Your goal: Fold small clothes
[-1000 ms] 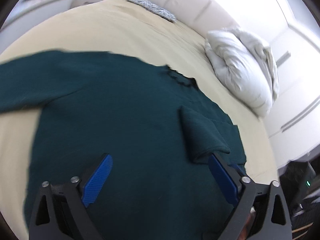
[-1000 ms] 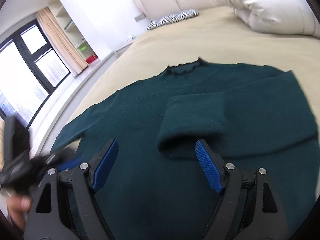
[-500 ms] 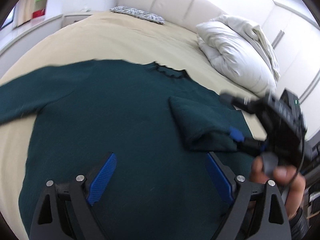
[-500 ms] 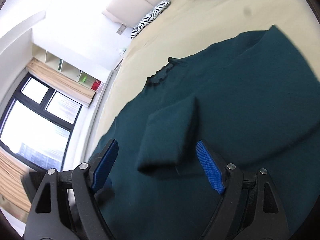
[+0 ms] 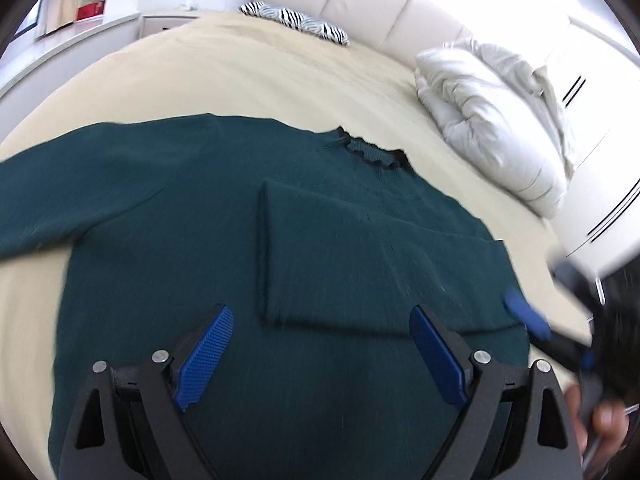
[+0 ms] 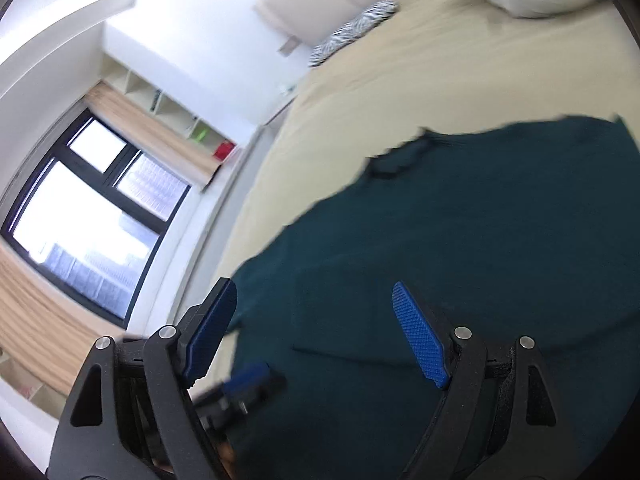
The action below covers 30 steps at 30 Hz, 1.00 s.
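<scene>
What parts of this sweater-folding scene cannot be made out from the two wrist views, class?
- Sweater hem: left wrist view, hidden behind the left hand-held gripper and cut off by the bottom edge.
- Unfolded sleeve's cuff: left wrist view, cut off by the left edge.
- Folded sleeve: right wrist view, outline lost to motion blur.
- Right hand-held gripper: left wrist view, smeared by blur.
</scene>
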Tool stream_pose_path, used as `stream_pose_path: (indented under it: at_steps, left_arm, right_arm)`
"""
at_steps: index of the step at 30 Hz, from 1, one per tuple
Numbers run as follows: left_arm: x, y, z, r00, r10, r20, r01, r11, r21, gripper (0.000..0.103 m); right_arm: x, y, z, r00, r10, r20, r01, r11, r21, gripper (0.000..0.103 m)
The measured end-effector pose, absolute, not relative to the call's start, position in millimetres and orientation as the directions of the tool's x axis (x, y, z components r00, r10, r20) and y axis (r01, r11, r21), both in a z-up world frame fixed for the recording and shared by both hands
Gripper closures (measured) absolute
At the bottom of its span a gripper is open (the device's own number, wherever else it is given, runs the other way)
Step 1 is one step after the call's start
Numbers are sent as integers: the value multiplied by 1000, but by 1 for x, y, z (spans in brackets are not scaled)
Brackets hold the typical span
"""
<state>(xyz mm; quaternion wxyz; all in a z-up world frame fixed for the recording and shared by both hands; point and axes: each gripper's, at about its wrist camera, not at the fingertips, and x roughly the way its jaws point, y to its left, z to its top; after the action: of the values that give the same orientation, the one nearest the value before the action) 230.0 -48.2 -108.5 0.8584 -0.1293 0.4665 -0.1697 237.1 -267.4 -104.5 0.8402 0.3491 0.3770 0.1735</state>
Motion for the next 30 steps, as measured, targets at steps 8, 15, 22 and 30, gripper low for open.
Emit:
stream_pose_path:
  at_steps: [8, 15, 22, 30]
  left_arm:
    - [280, -66, -118, 461, -347, -817, 177, 938, -298, 51]
    - [282, -63, -110, 470, -339, -815, 194, 940, -280, 93]
    - [285, -68, -70, 578, -416, -702, 256, 909, -328, 95]
    - [307, -58, -101, 584, -394, -710, 210, 918, -337, 95]
  right_arm:
    - [175, -367, -161, 719, 493, -490, 193, 535, 822, 22]
    - [164, -396, -184, 737, 498, -458, 275, 398, 875, 23]
    - [166, -414, -181, 739, 465, -488, 330, 381, 863, 23]
    - [172, -456, -185, 822, 344, -453, 356, 311, 881, 29]
